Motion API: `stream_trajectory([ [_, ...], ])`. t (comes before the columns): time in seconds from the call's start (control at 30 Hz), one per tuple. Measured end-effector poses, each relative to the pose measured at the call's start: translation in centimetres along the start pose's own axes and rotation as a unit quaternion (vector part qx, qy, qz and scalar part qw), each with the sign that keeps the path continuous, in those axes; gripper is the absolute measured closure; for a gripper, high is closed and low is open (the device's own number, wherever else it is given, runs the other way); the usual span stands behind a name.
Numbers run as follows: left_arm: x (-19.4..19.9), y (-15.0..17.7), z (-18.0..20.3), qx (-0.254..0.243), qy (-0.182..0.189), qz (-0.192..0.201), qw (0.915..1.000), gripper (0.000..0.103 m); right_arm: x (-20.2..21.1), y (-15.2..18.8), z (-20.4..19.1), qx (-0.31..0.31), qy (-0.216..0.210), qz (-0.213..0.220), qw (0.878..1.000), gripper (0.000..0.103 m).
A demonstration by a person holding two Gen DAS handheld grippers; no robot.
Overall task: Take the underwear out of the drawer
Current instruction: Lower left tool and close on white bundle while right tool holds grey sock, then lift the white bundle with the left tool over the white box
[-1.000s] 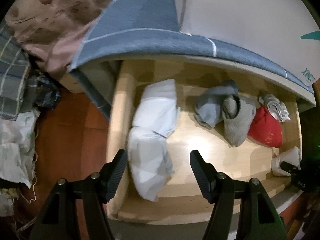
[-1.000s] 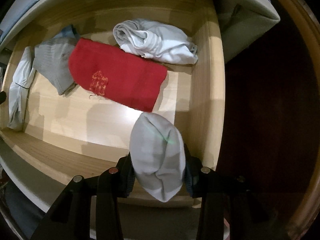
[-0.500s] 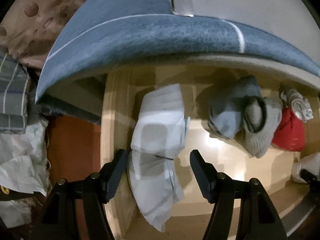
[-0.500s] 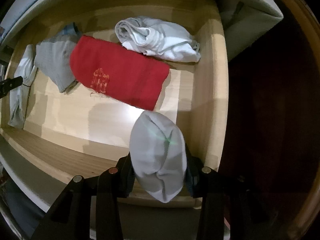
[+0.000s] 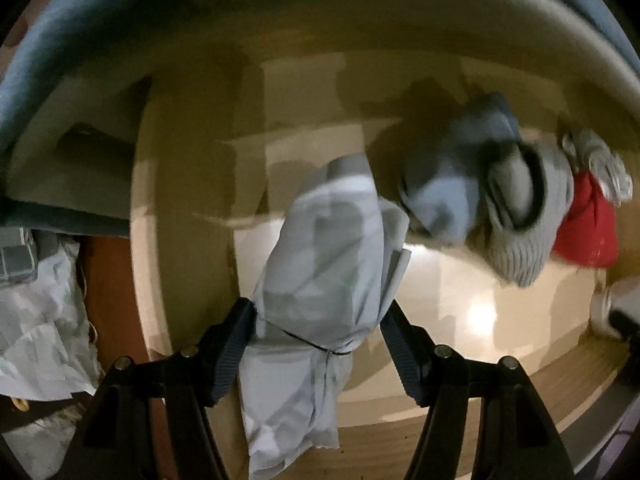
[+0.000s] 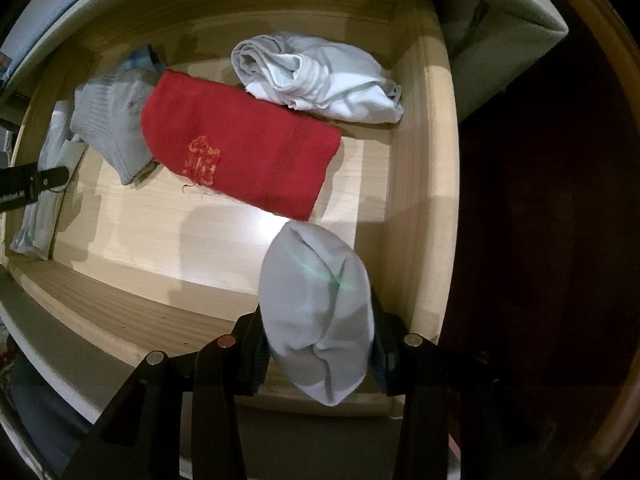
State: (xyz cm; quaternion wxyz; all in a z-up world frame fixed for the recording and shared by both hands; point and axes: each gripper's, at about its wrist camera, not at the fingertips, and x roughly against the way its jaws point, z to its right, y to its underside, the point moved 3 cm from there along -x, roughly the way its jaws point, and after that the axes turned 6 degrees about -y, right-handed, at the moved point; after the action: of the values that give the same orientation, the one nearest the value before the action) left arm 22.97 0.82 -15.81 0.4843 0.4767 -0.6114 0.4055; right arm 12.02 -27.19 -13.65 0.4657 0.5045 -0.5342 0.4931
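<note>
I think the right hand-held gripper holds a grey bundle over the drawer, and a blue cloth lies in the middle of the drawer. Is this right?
Not quite: the cloth in the middle of the drawer is red, as the right wrist view shows. The right hand-held gripper does hold a grey bundle.

Since a second ago the left gripper [image 5: 318, 344] has sunk into the wooden drawer [image 5: 184, 240], so the bed edge fills less of its view. The pale folded underwear [image 5: 320, 264], then ahead of its fingers, now sits between them, the left finger [image 5: 234, 344] touching the cloth.
</note>
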Motion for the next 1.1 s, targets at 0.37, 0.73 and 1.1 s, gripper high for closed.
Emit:
stream_trajectory([
  [0.37,-0.4,1.4,3.9,-0.093,-0.039,-0.025,0.9946,0.036,0.2,-0.2,0.0,-0.007,0.002,0.000,1.000,0.064],
  [0.73,-0.4,0.6,2.9,-0.084,-0.027,-0.029,0.9957,0.047,-0.2,-0.3,0.4,-0.016,0.004,0.001,1.000,0.064],
  [1.1,3.2,0.7,1.6,-0.077,-0.010,-0.007,0.9970,0.055,-0.2,-0.3,0.8,-0.013,0.008,-0.001,1.000,0.064],
])
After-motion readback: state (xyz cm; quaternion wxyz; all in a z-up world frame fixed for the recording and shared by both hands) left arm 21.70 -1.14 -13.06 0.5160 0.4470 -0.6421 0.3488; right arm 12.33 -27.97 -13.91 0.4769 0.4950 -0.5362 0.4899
